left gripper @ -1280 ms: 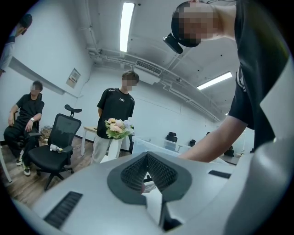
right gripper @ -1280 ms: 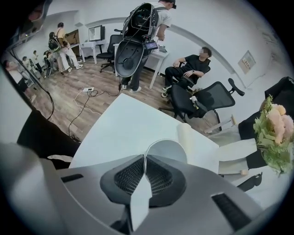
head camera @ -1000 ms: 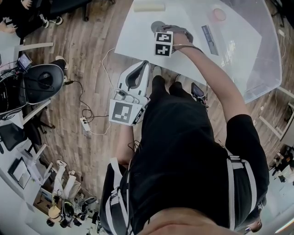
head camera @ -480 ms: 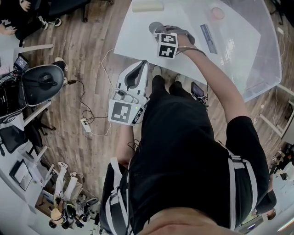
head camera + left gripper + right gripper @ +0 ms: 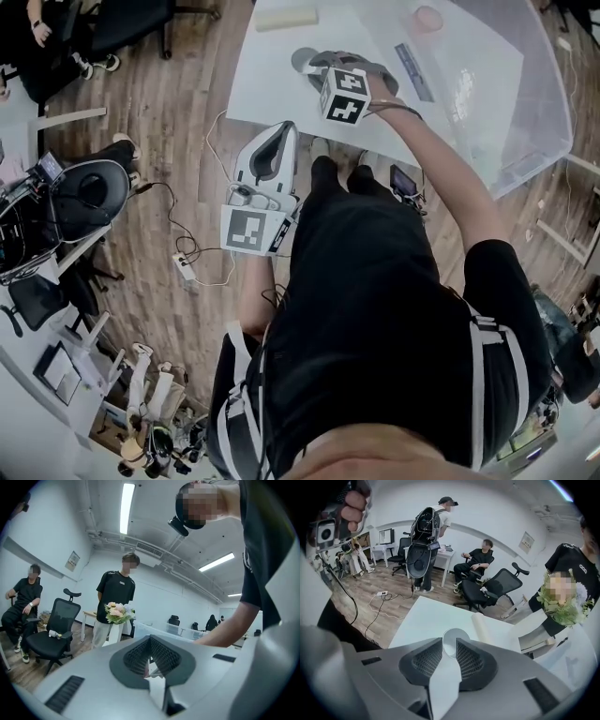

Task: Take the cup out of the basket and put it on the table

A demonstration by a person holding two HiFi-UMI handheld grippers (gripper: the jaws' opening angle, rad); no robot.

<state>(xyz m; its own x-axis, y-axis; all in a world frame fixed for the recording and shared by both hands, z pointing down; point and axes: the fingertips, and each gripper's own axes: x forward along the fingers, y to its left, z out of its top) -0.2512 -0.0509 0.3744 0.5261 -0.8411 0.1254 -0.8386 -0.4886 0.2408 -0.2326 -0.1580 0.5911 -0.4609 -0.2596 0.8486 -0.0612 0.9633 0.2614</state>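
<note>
**A:** The right claw, does it grip something?

**B:** No. Its jaws have just been opening and they stand apart, with the pads pressing on nothing. The cup shows through the gap, just beyond the tips. It stands upright on the table.

**A:** And the basket?

**B:** The clear basket is at the claw's right side, well apart from the cup. I judge the placing is done, and only drawing the claw away is left. The left claw is closed and empty.
</note>
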